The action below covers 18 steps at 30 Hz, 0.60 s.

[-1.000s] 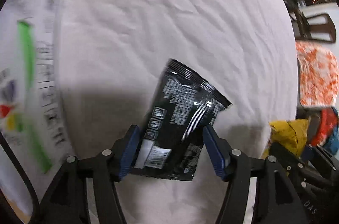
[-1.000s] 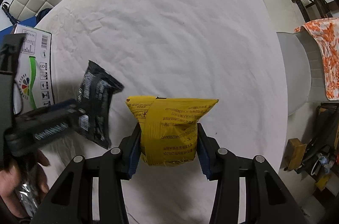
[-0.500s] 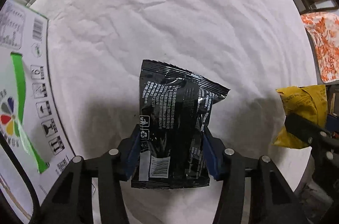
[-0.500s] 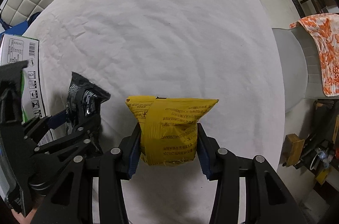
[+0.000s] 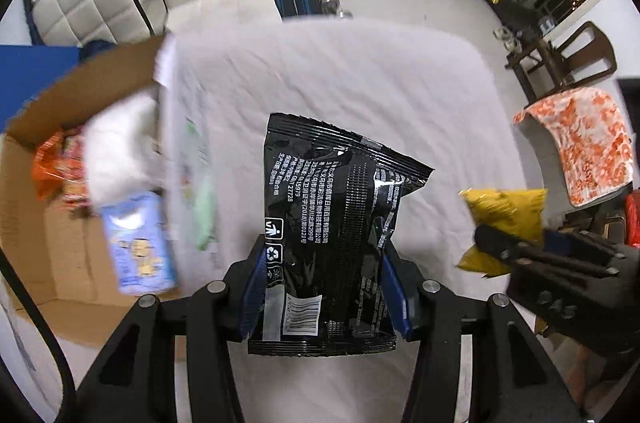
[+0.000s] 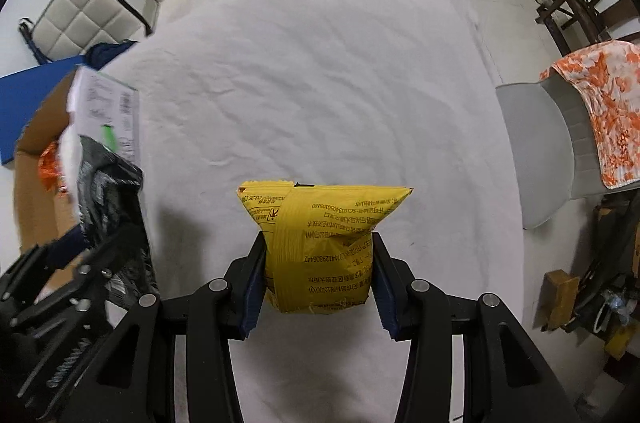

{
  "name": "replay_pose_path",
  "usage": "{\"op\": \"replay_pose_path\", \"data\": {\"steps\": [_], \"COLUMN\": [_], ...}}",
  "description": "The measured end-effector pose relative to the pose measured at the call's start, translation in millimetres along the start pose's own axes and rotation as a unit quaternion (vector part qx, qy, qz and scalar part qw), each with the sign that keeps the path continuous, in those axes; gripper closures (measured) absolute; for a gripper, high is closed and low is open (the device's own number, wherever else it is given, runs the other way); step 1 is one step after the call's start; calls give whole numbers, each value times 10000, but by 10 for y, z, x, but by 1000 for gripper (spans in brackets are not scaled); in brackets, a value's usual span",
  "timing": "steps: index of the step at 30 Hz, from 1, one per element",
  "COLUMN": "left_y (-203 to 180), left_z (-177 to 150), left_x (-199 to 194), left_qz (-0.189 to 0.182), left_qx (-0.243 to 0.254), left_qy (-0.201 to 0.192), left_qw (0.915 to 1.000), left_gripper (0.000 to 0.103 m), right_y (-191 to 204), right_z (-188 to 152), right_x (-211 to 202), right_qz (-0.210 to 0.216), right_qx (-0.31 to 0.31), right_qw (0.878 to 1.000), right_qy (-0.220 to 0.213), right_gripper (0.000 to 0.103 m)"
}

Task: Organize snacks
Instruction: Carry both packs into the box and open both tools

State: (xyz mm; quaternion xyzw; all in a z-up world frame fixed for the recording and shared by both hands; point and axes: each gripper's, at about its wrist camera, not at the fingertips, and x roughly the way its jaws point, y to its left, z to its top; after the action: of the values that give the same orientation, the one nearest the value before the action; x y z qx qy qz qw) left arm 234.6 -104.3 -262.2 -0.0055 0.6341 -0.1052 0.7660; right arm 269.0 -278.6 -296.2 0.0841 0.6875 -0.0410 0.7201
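With both packets clear of the white cloth (image 6: pixel 320 83), my left gripper (image 5: pixel 324 287) pinches the black snack bag (image 5: pixel 332 223) and my right gripper (image 6: pixel 318 279) clamps the yellow snack bag (image 6: pixel 320 243), presumably bound for the cardboard box (image 5: pixel 68 263) at nine o'clock.

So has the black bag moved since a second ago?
Yes. The black bag, clamped in the left gripper, has lifted off the white cloth, which now looks farther below, with the cardboard box interior visible.

Black snack bag (image 5: pixel 332 231) and yellow snack bag (image 6: pixel 320 243) held above the cloth
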Motion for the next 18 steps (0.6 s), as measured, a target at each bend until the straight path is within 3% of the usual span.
{"op": "replay_pose_path", "data": {"steps": [12, 18], "left_y": [1000, 1660], "left_z": [36, 50], "left_x": [-945, -1317], "left_qz": [-132, -103], "left_qx": [-251, -579], "left_qy": [-851, -1053], "left_qw": [9960, 9927], "left_gripper": [54, 54], "right_y": [1037, 1823], "right_z": [-261, -286], "right_x": [-686, -874], "right_qz": [529, 857], "right_qx": [-520, -978], "right_qw": [9964, 9901], "right_qy": [-420, -522], "right_gripper": [54, 54]}}
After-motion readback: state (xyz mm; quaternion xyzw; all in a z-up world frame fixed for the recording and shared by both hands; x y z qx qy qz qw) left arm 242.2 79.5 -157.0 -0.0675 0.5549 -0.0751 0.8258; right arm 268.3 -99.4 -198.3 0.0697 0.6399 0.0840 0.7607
